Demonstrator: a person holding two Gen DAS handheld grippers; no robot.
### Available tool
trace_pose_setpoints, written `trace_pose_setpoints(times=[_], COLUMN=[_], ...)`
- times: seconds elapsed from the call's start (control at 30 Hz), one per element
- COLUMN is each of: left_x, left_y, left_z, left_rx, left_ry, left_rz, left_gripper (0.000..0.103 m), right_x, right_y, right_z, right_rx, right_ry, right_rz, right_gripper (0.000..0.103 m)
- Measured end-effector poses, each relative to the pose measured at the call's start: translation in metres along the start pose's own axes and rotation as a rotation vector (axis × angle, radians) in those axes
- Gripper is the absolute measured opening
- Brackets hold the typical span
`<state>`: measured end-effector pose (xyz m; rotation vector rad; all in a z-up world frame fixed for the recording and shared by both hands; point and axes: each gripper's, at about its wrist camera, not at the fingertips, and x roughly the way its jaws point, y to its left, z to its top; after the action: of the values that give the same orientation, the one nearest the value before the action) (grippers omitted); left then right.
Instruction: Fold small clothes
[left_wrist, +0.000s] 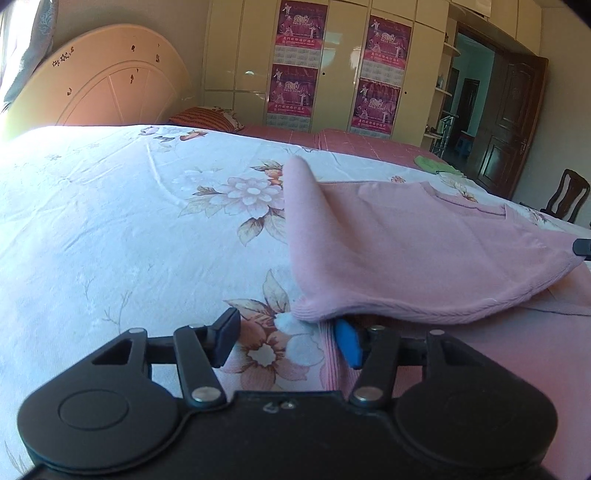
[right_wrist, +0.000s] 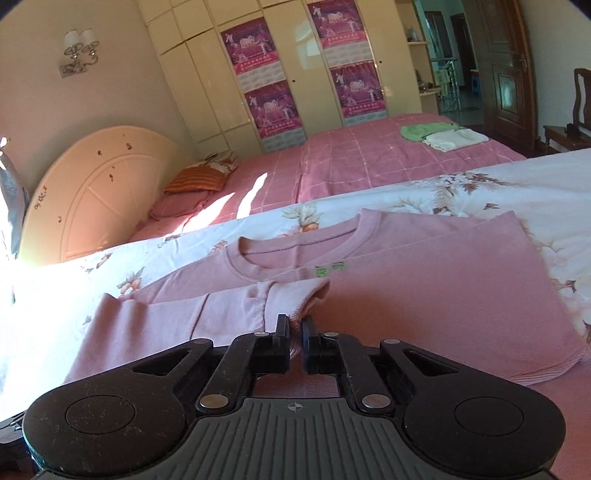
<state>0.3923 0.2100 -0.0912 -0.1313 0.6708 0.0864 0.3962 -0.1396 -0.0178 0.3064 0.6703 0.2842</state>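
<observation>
A small pink knit sweater (right_wrist: 424, 295) lies on the floral bedsheet (right_wrist: 517, 181), neck toward the far side. My right gripper (right_wrist: 295, 339) is shut on a fold of its sleeve (right_wrist: 229, 314), which lies across the body. In the left wrist view the sweater's hem (left_wrist: 406, 254) is lifted and folded over. My left gripper (left_wrist: 288, 339) is open, low over the sheet (left_wrist: 129, 221); its blue-padded right finger (left_wrist: 349, 343) sits under the raised hem, its left finger (left_wrist: 227, 339) over bare sheet.
A second bed with a pink checked cover (right_wrist: 351, 162) stands beyond, with folded green and white clothes (right_wrist: 443, 134) on it. A cream headboard (right_wrist: 92, 195), wardrobe with posters (right_wrist: 280, 74), dark door (right_wrist: 509, 74) and wooden chair (left_wrist: 569, 195) surround the beds.
</observation>
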Motion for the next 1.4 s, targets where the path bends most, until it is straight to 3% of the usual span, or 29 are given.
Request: trace_pose_setpoints(times=[0.07, 0.17, 0.43, 0.63, 0.67, 0.73, 0.77, 0.8, 0.83, 0.9, 1.0, 1.07, 1.17, 1.4], left_x=[-0.001, -0.003, -0.008, -0.001, -0.001, 0.002, 0.003, 0.005, 0.008, 0.010, 0.010, 0.010, 0.010, 0.009], left_y=[0.001, -0.001, -0.014, -0.016, -0.015, -0.014, -0.013, -0.013, -0.013, -0.012, -0.012, -0.014, -0.014, -0.013], left_z=[0.002, 0.003, 0.003, 0.004, 0.004, 0.006, 0.007, 0.008, 0.010, 0.011, 0.011, 0.010, 0.010, 0.009], left_rx=[0.001, -0.005, 0.041, 0.037, 0.035, 0.041, 0.046, 0.049, 0.045, 0.030, 0.029, 0.038, 0.037, 0.045], left_ry=[0.001, -0.013, -0.057, -0.033, -0.031, -0.030, -0.027, -0.021, -0.011, -0.002, -0.003, -0.003, -0.001, 0.000], left_rz=[-0.003, -0.034, -0.055, -0.058, -0.057, -0.054, -0.052, -0.046, -0.040, -0.038, -0.035, -0.033, -0.032, -0.035], left_gripper=[0.054, 0.044, 0.045, 0.045, 0.045, 0.044, 0.044, 0.044, 0.042, 0.041, 0.041, 0.041, 0.041, 0.041], right_x=[-0.002, -0.003, 0.003, 0.013, 0.016, 0.021, 0.023, 0.022, 0.020, 0.010, -0.030, -0.045, -0.004, -0.001], right_y=[-0.010, -0.021, -0.033, -0.057, -0.062, -0.067, -0.066, -0.062, -0.055, -0.041, -0.022, -0.021, -0.045, -0.058], right_z=[0.002, 0.001, -0.009, -0.012, -0.012, -0.011, -0.010, -0.007, -0.002, 0.009, 0.029, 0.024, 0.001, -0.021], right_rx=[0.019, 0.025, 0.031, 0.188, 0.216, 0.249, 0.251, 0.226, 0.183, 0.107, -0.008, -0.064, -0.011, 0.045], right_ry=[-0.002, 0.006, 0.057, 0.103, 0.105, 0.110, 0.108, 0.094, 0.086, 0.037, -0.137, -0.213, 0.004, 0.009], right_rz=[-0.016, -0.030, -0.022, 0.030, 0.038, 0.069, 0.093, 0.100, 0.106, 0.104, 0.119, 0.108, 0.014, -0.010], right_gripper=[0.005, 0.005, 0.005, 0.006, 0.010, 0.028, 0.028, 0.019, 0.004, 0.004, 0.004, 0.004, 0.004, 0.004])
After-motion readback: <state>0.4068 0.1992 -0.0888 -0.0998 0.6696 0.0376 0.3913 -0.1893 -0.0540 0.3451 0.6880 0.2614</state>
